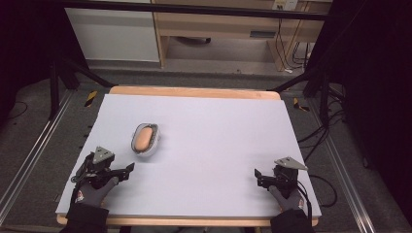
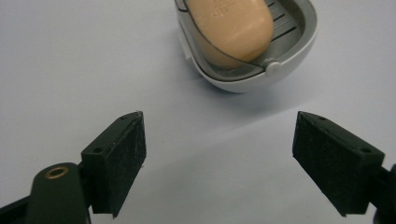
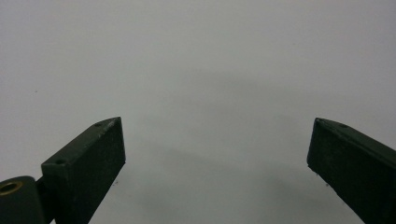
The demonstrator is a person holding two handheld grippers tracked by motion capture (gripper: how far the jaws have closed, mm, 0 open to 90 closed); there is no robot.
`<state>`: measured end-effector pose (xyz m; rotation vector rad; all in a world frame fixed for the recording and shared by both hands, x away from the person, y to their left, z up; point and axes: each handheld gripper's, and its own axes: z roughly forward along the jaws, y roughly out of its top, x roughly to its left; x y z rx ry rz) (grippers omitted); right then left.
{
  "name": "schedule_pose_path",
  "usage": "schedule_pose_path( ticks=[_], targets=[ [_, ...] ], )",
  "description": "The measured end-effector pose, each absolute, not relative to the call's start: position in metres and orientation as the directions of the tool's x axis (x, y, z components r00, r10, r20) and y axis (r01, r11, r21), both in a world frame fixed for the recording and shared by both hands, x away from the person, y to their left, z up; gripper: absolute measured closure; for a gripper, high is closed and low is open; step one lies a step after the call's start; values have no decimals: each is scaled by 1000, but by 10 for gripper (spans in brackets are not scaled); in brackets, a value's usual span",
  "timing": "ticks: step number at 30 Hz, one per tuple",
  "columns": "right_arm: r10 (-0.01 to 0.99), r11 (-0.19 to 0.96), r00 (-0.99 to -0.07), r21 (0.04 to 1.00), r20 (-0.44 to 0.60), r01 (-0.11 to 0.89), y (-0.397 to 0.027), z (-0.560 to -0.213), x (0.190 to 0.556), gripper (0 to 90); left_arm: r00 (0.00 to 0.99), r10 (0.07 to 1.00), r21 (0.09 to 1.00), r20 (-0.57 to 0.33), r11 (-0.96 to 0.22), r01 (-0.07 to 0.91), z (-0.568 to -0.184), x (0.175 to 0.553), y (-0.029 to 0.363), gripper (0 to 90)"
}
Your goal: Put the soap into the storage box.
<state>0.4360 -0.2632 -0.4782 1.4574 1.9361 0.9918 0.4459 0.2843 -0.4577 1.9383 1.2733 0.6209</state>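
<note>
Left gripper (image 1: 127, 169) near the table's front-left corner, jaws spread wide, nothing between them, pointed toward the soap dish (image 1: 145, 139). Dish white and oval, a peach-coloured soap bar (image 1: 143, 139) lying in it; it sits on the white tabletop (image 1: 218, 131) just beyond those jaws, not touching. Right gripper (image 1: 258, 176) near the front-right corner, well apart from the dish, jaws likewise spread over bare tabletop.

My left gripper (image 1: 127, 170) sits near the soap dish (image 1: 145, 139); my right gripper (image 1: 259, 177) rests well apart
</note>
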Motion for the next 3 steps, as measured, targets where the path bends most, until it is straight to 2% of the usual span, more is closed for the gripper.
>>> schedule_pose_path(
  ticks=[3],
  targets=[
    [959,154,-284,802,21,578,-265,-478,436,45,389,921,782,-8,-237,577,-460,447,290,164]
  ],
)
